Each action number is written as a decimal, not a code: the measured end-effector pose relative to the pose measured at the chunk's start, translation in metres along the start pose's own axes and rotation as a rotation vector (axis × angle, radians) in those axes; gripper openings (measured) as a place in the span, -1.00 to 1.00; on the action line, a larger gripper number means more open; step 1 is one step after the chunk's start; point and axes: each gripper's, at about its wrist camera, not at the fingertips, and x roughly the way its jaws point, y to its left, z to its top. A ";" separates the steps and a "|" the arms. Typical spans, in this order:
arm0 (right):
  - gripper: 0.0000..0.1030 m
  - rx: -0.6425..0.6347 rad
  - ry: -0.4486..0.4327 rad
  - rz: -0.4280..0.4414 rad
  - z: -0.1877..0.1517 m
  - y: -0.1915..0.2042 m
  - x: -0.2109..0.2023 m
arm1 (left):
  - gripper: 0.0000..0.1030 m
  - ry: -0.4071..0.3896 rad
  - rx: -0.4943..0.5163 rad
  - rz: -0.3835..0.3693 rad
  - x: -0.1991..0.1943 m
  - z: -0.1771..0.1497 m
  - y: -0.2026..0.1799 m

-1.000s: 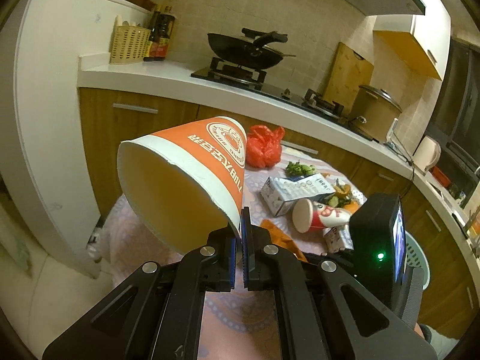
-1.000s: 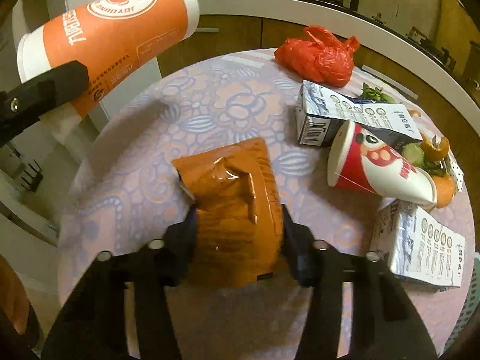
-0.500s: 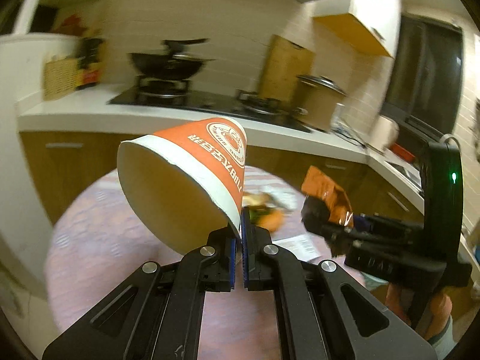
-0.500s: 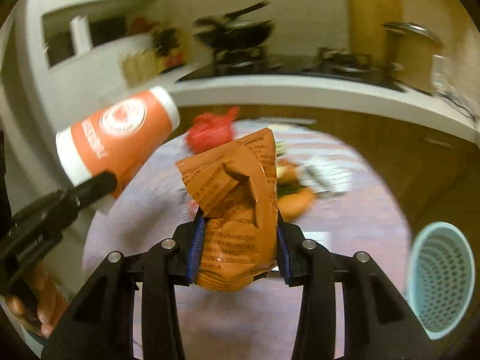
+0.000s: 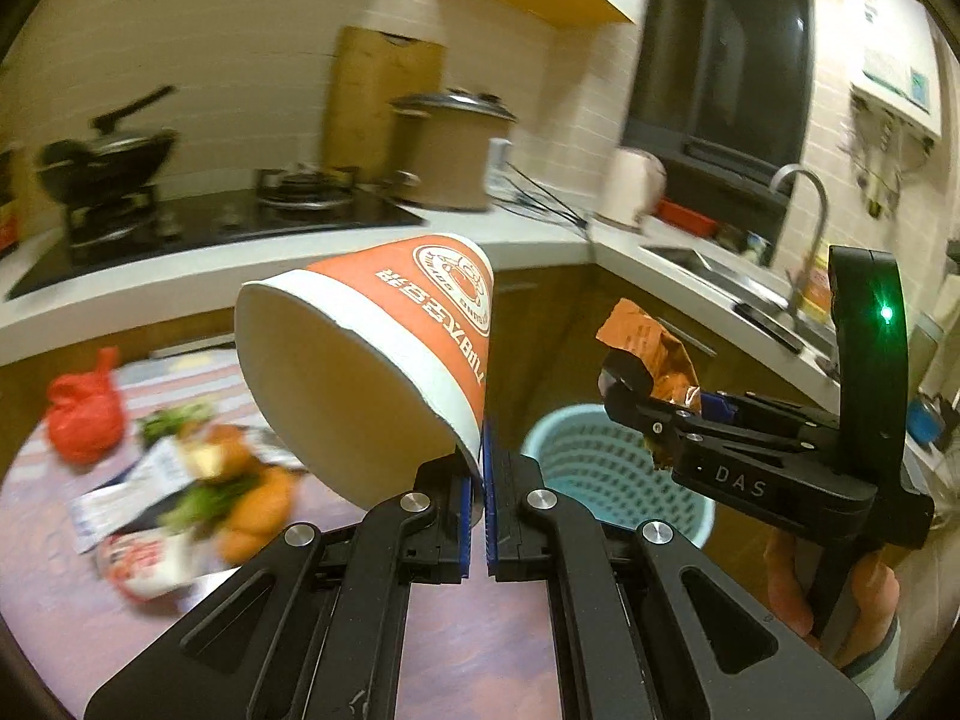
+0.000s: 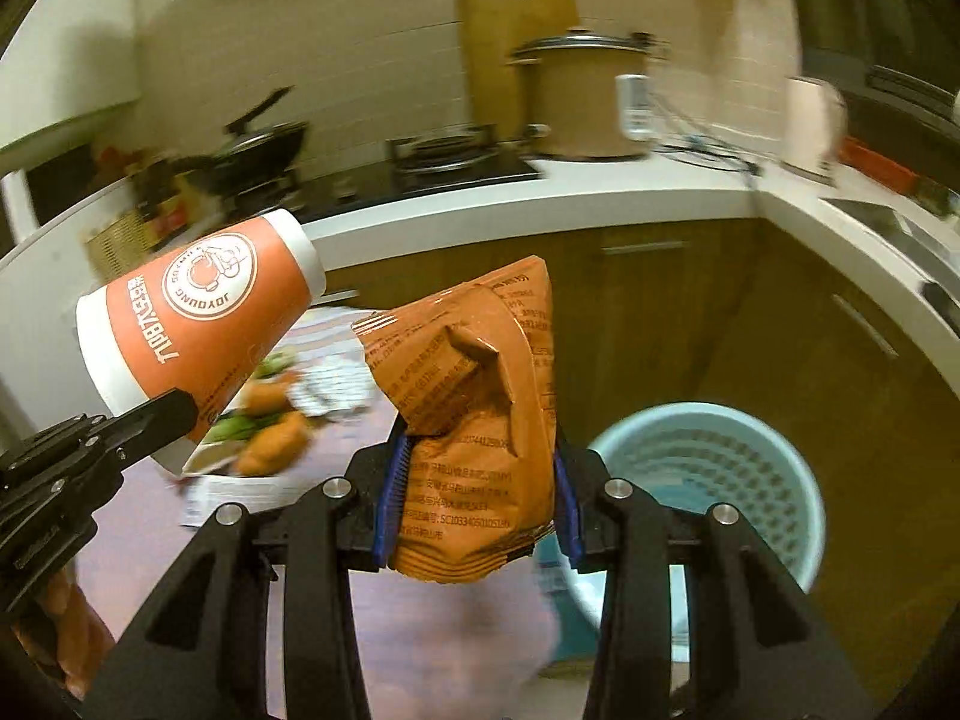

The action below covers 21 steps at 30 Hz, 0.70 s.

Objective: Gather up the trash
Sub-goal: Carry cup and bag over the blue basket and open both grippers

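Observation:
My left gripper (image 5: 481,462) is shut on the rim of a large orange and white paper cup (image 5: 372,354), which tilts up and to the left with its mouth towards the camera. The same cup (image 6: 192,330) shows at the left of the right wrist view. My right gripper (image 6: 477,480) is shut on a crumpled orange snack bag (image 6: 474,420), held in the air; that bag (image 5: 651,348) is at the right of the left wrist view. A light blue waste basket (image 6: 720,480) stands on the floor below and right of the bag, also seen as the basket (image 5: 606,474).
The round table (image 5: 480,648) with a patterned cloth holds a red plastic bag (image 5: 84,414), cartons, a red paper cup and food scraps (image 5: 240,486). A white counter (image 6: 540,192) with hob, wok and pot runs behind. Wooden cabinet doors (image 6: 690,312) stand behind the basket.
Both grippers have swung right, away from the table towards the blue basket, each still gripping its item. The snack bag has been lifted off the table. The basket now lies close ahead.

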 end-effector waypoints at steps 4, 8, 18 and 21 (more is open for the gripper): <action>-0.28 0.066 0.020 -0.043 -0.007 -0.046 0.008 | -0.98 0.067 0.025 -0.061 0.047 0.003 -0.031; -0.27 0.134 0.078 -0.094 -0.019 -0.087 0.025 | -0.98 0.152 0.027 -0.116 0.092 -0.005 -0.054; -0.23 0.278 0.244 -0.176 -0.056 -0.158 0.066 | -0.98 0.367 0.026 -0.199 0.186 -0.037 -0.083; -0.08 0.303 0.279 -0.182 -0.066 -0.168 0.075 | -0.97 0.410 0.035 -0.213 0.201 -0.044 -0.089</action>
